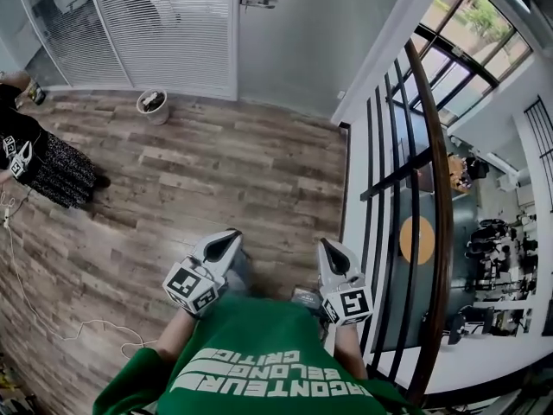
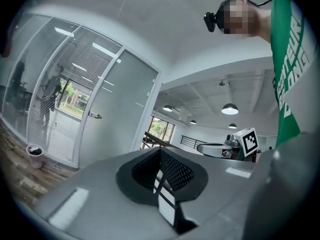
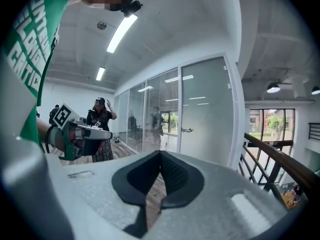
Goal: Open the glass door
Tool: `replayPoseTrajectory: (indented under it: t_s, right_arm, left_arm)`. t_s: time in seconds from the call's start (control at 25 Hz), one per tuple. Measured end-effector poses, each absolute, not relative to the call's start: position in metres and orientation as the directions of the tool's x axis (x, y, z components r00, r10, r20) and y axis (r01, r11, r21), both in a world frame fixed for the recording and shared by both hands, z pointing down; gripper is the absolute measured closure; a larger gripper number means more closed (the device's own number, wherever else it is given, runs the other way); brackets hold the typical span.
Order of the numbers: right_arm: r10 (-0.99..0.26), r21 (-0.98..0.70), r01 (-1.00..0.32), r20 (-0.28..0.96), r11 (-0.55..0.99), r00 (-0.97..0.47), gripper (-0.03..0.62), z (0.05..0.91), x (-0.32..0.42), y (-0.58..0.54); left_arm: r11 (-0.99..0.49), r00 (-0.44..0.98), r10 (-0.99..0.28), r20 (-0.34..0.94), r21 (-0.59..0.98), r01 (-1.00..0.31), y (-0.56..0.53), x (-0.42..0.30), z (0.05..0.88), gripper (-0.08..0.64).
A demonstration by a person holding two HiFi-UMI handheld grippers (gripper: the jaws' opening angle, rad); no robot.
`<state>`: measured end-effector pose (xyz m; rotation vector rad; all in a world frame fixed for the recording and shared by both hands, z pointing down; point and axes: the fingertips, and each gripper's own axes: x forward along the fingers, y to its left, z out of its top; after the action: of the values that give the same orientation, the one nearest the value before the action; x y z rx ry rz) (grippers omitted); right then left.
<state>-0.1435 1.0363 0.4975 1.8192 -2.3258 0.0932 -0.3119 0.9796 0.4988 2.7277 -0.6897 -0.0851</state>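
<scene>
our left gripper (image 1: 232,235) and right gripper (image 1: 327,243) sit low, close to our green shirt (image 1: 259,361). they are side by side, a little apart, tips aimed forward over the floor. each one is clenched on nothing: in the left gripper view the dark pads (image 2: 173,171) meet at the tip, and in the right gripper view the pads (image 3: 176,174) do the same. our forearms run down from the shirt into the marker cubes, elbows tucked in.

the glass door (image 1: 298,33) is frosted and stands well ahead of us across the floor, flush in its white frame, with its metal handle (image 1: 257,2) on its left edge. neither gripper is near it. to its left runs a glass partition (image 1: 164,24) with white blinds lowered behind it, and a small round pot (image 1: 154,105) sits on the floor at its foot.

the wood plank floor (image 1: 216,171) spreads between us and the door. a thin white cable (image 1: 52,318) trails across it at our left, where another person (image 1: 43,162) in dark clothes stands. on our right a black railing (image 1: 436,188) with a wooden top rail edges the landing, overlooking a lower level.
</scene>
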Motion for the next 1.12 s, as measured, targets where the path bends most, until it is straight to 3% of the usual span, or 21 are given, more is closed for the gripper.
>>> replayPoseTrajectory:
  t_s: [0.56,1.12]
  right_arm:
    - [-0.953,0.063,-0.97,0.213,0.234,-0.216,0.598,0.494,-0.126,0.939]
    - [-0.938,0.104,-0.952,0.233,0.287,-0.257,0.598,0.475,-0.151,0.817]
  left_arm:
    - [-0.83,0.887,-0.461,0.019,0.344,-0.439,0.875,-0.293,0.492,0.543]
    - [-0.804,0.865,-0.501,-0.016,0.378,-0.459,0.764,-0.321,0.487,0.543]
